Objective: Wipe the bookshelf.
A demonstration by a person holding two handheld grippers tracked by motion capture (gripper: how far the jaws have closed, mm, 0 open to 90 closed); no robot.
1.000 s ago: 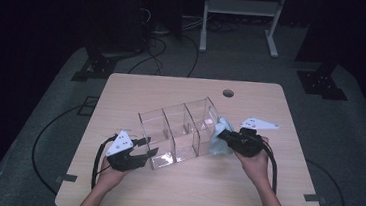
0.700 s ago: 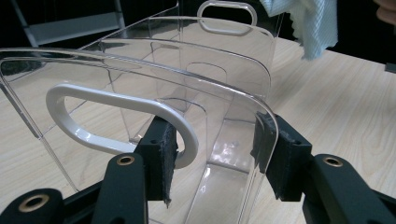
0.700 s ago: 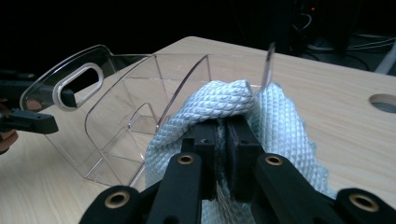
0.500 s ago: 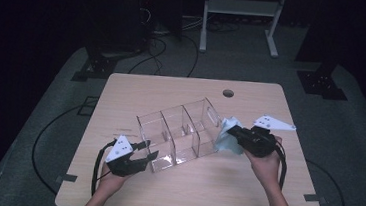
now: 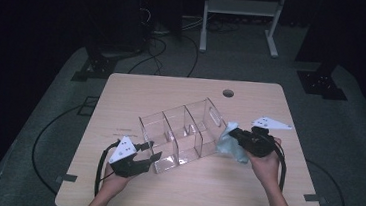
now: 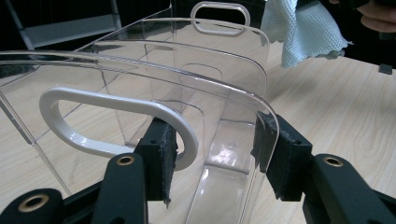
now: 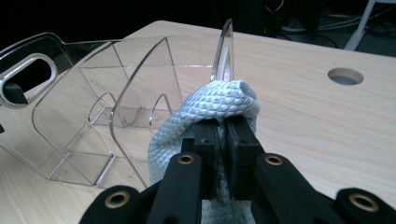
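Clear organizer held at one end, cloth at the other.
Left gripper (image 6: 212,154) clamps the clear organizer's (image 5: 181,133) handle-end wall; right gripper (image 7: 223,135), clenched on the light-blue cloth (image 7: 210,107), presses against the organizer's opposite end wall.

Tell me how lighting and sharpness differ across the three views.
High view: soft and grainy, dark surroundings, lit table. Left gripper view: sharp, with pale glare streaks on the clear organizer. Right gripper view: crisp weave on the cloth, black background behind the table's far edge.
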